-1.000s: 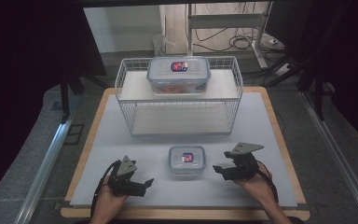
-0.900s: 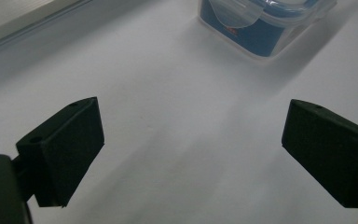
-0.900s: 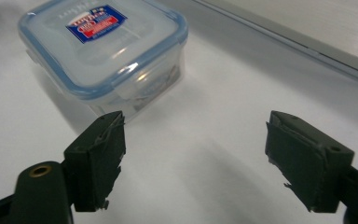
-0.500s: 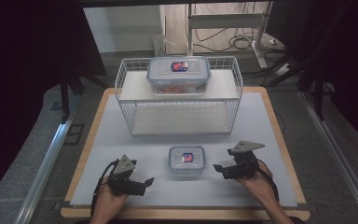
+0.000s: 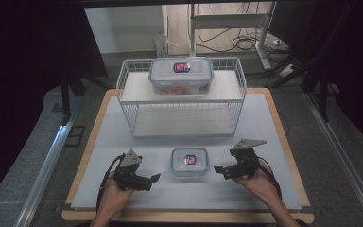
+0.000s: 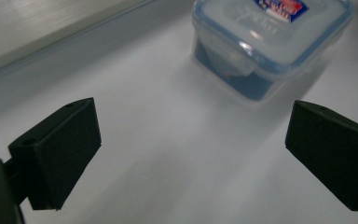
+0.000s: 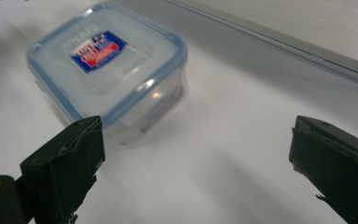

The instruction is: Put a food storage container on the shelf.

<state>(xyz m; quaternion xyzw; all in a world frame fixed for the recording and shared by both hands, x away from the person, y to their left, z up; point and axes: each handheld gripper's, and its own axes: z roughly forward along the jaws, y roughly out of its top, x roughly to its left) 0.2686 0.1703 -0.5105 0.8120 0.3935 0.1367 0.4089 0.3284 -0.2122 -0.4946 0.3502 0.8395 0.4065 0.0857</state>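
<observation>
Flanking the small container, both claws sit low on the near desk, one on each side. Small container is near centre of the desk, lid on, red-blue label up, just in front of the wire rack.

Right claw: jaws have just been opening, now spread wide, nothing between them, tips pointing left at the box but apart from it. In the right gripper view the box sits ahead and off toward one jaw, not centred.

Left claw: jaws wide, nothing held, box ahead and off to the far side of its line.

Bigger container already sits on the rack's top shelf.

Risks as I see them:
- Neither claw is lined up on the box. Closing from here would likely catch a corner and spin it or shove it across the smooth desk.
- Lid edge and latches are slick plastic; a pinch on the rim alone could slip on the lift.
- Rack is close behind; a push forward could knock the box into the wire.
</observation>
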